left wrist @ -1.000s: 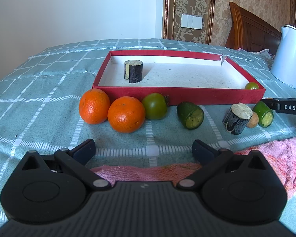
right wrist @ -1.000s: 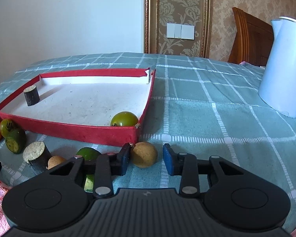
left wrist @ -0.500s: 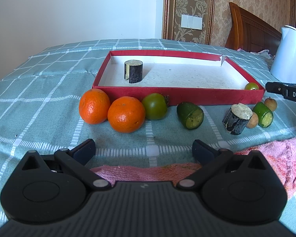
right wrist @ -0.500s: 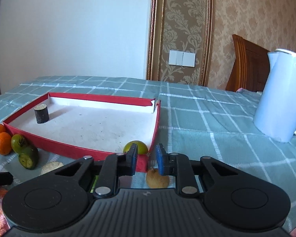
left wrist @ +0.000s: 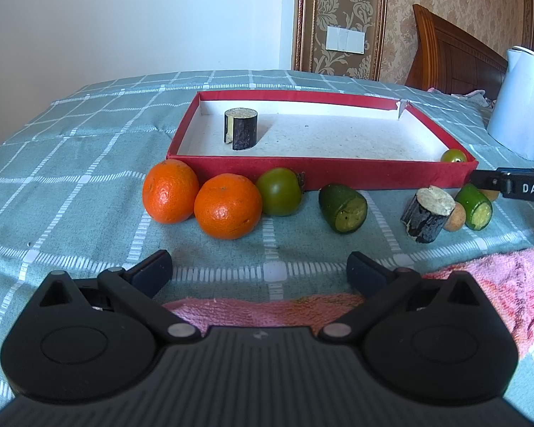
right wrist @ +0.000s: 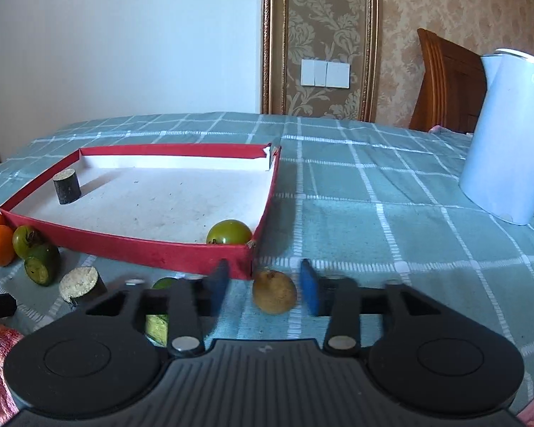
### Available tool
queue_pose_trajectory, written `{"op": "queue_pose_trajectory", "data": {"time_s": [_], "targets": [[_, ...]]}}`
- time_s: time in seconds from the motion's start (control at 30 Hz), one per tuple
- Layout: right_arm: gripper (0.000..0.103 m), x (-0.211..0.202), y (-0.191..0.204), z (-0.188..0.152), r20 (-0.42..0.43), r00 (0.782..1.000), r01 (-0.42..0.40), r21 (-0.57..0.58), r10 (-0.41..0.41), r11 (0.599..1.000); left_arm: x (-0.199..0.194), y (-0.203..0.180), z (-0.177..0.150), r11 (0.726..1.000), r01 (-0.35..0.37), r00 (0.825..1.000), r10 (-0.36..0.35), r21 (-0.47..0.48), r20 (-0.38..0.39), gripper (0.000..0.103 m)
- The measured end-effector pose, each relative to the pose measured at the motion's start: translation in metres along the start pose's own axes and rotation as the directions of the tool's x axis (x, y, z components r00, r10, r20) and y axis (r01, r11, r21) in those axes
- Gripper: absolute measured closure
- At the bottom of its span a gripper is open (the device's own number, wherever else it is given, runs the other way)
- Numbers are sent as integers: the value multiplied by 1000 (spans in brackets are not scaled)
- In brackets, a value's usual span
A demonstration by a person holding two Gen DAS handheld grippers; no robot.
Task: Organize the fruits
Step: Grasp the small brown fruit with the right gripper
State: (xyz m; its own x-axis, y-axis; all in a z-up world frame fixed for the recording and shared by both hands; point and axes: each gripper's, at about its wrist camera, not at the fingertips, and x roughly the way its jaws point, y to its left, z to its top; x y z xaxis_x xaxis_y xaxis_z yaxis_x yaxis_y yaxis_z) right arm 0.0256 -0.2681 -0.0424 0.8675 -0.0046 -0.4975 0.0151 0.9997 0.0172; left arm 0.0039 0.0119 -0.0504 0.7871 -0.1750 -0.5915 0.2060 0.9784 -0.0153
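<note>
A red tray (left wrist: pixel 320 174) holds a dark cut cylinder (left wrist: pixel 241 129) and a small green fruit (right wrist: pixel 229 232) in its near right corner. In front of it lie two oranges (left wrist: pixel 170 191), a green fruit (left wrist: pixel 279 192), a cut green piece (left wrist: pixel 343 208), a dark stub (left wrist: pixel 427 213) and another green piece (left wrist: pixel 477 206). My right gripper (right wrist: pixel 263 288) is low by the tray's corner. Its jaws are opening, with a small brown fruit (right wrist: pixel 274 291) between the pads and a gap on each side. My left gripper (left wrist: pixel 260 270) hangs open and empty before the oranges.
A white kettle (right wrist: pixel 509 135) stands at the right on the checked green cloth. A pink towel (left wrist: pixel 480 284) lies at the near edge under my left gripper. A second small brown fruit (left wrist: pixel 455 219) rests behind the dark stub. A wooden headboard rises behind.
The right gripper closed and rose off the brown fruit, which stayed on the cloth, then came back down and spread its jaws around it. The left gripper has not moved.
</note>
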Motion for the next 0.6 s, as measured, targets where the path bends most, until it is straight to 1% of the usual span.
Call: {"op": "queue_pose_trajectory", "data": {"time_s": [0.1, 0.17, 0.2, 0.23, 0.27, 0.47, 0.6], "targets": [[51, 7, 5, -3, -30, 1000, 6, -25, -7, 1000, 0, 0, 0, 1000, 0, 1000, 0, 0, 0, 0], [53, 10, 4, -5, -41, 999, 12, -15, -12, 1000, 0, 0, 0, 1000, 0, 1000, 0, -1, 0, 0], [65, 10, 3, -6, -46, 999, 16, -14, -16, 1000, 0, 0, 0, 1000, 0, 1000, 0, 0, 0, 0], [72, 11, 2, -6, -51, 998, 21, -13, -22, 1000, 0, 0, 0, 1000, 0, 1000, 0, 0, 0, 0], [75, 11, 2, -7, -46, 998, 31, -13, -32, 999, 0, 0, 0, 1000, 1, 1000, -1, -1, 0, 0], [75, 4, 1, -4, -21, 999, 29, -4, -29, 1000, 0, 0, 0, 1000, 1, 1000, -1, -1, 0, 0], [75, -3, 3, 9, 22, 999, 28, -11, -28, 1000, 0, 0, 0, 1000, 1, 1000, -1, -1, 0, 0]]}}
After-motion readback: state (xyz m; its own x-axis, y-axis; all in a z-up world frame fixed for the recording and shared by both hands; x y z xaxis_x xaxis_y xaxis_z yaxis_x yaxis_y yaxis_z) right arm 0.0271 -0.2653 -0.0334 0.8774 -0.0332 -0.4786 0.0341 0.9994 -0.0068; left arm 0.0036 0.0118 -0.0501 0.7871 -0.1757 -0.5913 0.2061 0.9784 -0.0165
